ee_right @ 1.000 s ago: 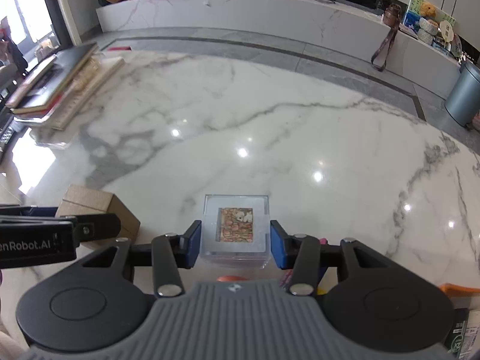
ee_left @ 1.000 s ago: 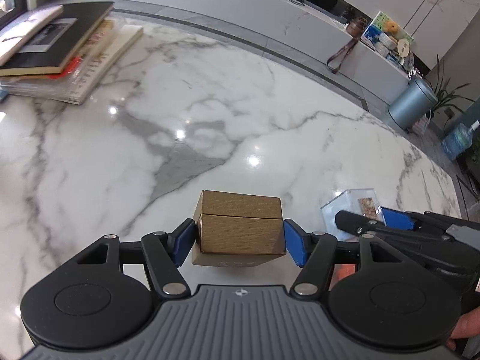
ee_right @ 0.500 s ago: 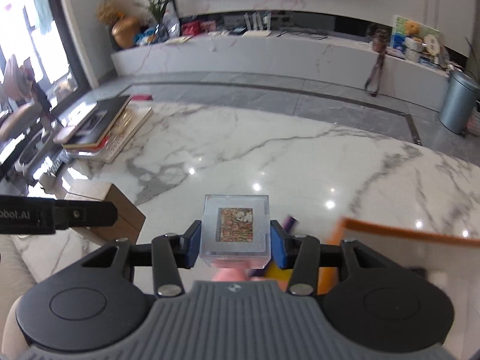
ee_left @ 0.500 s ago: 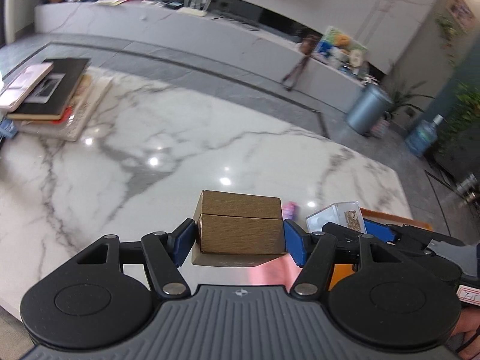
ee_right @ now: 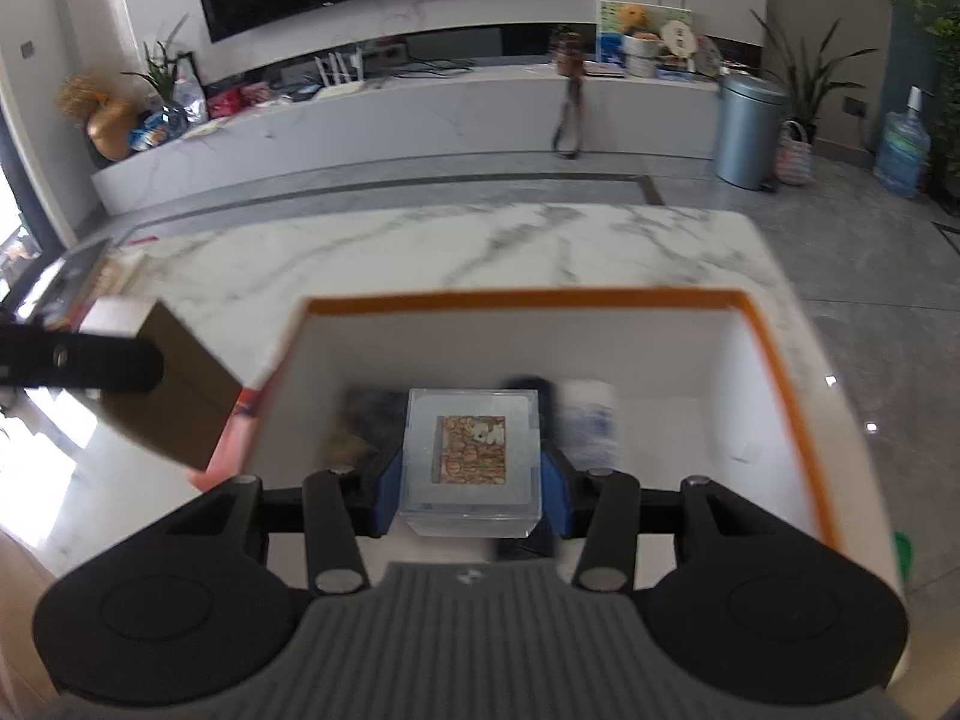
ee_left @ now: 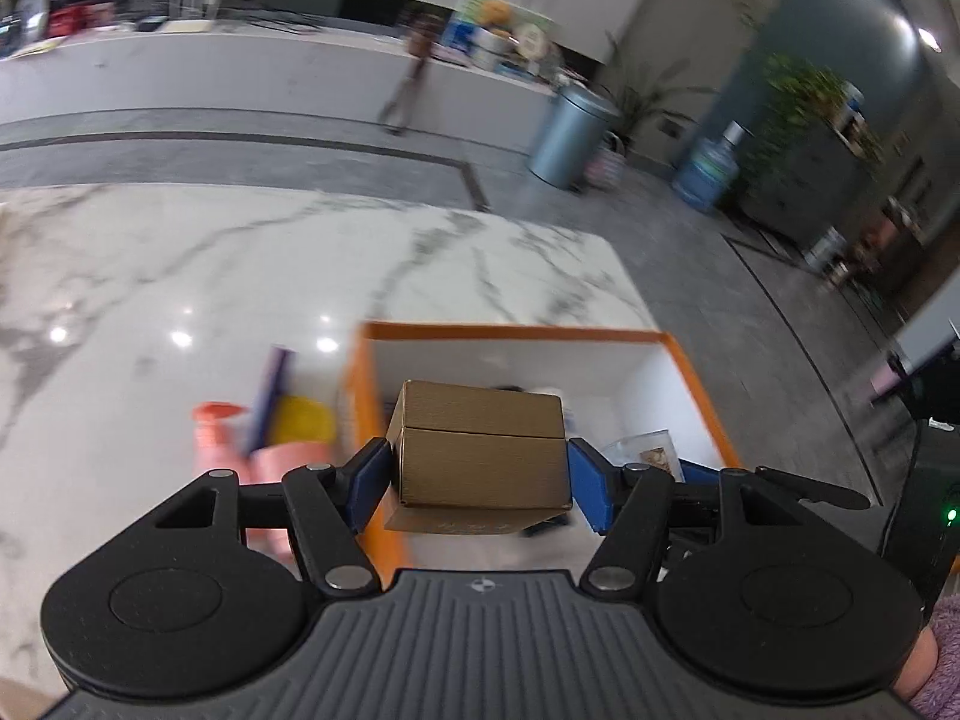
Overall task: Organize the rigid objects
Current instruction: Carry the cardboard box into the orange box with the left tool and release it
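Two boxes held above an orange-rimmed bin, one per gripper.

Left gripper [ee_left: 478,477]: blue pads pinching a brown cardboard box [ee_left: 480,450] by its sides, clear of the marble bench [ee_left: 180,276], over the left wall of the orange-rimmed bin [ee_right: 528,300]. Right gripper [ee_right: 469,489]: pads pinching a clear plastic cube [ee_right: 471,456] with a patterned picture inside, above the bin's white interior. Blurred items lie on the bin floor; pink, yellow and purple objects [ee_left: 270,426] sit on the bench just left of the bin.
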